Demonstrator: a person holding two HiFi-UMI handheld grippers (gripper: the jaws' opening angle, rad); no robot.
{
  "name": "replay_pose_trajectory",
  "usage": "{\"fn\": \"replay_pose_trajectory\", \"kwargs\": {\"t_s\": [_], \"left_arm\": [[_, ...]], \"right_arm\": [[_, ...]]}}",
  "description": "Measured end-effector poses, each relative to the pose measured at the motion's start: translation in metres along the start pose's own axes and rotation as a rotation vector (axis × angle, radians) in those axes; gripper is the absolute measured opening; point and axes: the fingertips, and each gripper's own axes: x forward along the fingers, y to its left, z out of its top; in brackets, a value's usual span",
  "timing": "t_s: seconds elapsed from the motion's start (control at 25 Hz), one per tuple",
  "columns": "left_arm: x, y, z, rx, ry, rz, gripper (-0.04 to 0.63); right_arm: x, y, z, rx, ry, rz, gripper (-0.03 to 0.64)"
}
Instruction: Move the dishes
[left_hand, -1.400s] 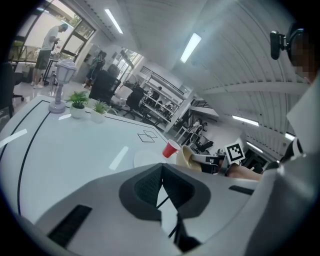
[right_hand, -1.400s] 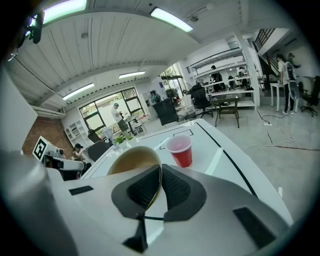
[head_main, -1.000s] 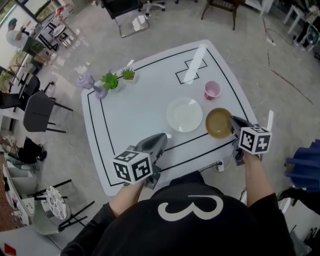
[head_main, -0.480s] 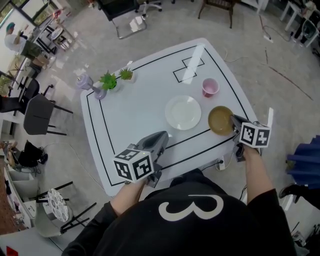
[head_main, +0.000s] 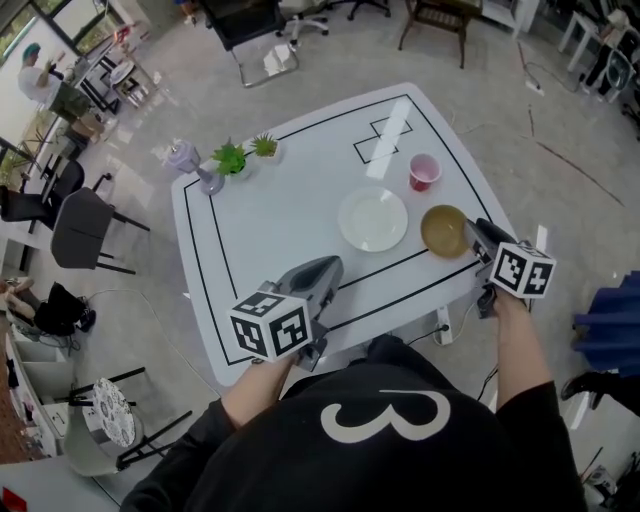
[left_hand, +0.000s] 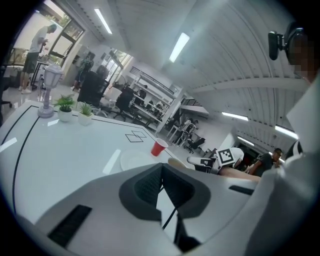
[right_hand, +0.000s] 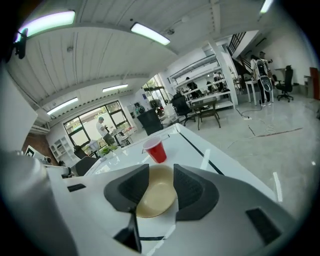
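The left gripper (head_main: 328, 266) is closed up with nothing in it, parked over the near edge of the surface (head_main: 260, 215). The tan bowl (head_main: 443, 231) sits just right of the white plate (head_main: 372, 220). The right gripper (head_main: 472, 232) has just been opening, with the bowl's rim loose between its jaws, so it looks like a drop-off; next I'd back out, then go for the plate.

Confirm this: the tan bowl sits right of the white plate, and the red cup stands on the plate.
One thing is wrong. The red cup stands on the bare table, beyond the white plate and apart from it, as the head view shows. The tan bowl does sit right of the plate.
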Motion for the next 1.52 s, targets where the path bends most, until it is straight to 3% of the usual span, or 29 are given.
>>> {"fn": "replay_pose_trajectory", "kwargs": {"t_s": [0.4, 0.6, 0.88, 1.04, 1.36, 1.52], "left_arm": [[-0.032, -0.052, 0.003, 0.055, -0.048, -0.056, 0.002], [-0.046, -0.088, 0.019, 0.112, -0.109, -0.058, 0.002], [-0.06, -0.161, 0.024, 0.175, -0.192, -0.112, 0.002], [-0.072, -0.195, 0.015, 0.203, -0.237, -0.123, 0.002], [-0.082, -0.245, -0.018, 0.237, -0.244, -0.146, 0.002], [-0.083, -0.254, -0.027, 0.259, -0.236, -0.141, 0.002]], "right_arm": [[-0.087, 0.086, 0.032, -0.102, -0.188, 0.158, 0.009], [-0.117, 0.117, 0.037, -0.168, -0.224, 0.299, 0.009], [-0.172, 0.15, 0.014, -0.309, -0.181, 0.489, 0.009], [-0.203, 0.159, 0.0, -0.322, -0.16, 0.581, 0.009], [-0.247, 0.161, -0.022, -0.272, -0.148, 0.659, 0.009], [-0.255, 0.162, -0.032, -0.304, -0.146, 0.661, 0.009]]}}
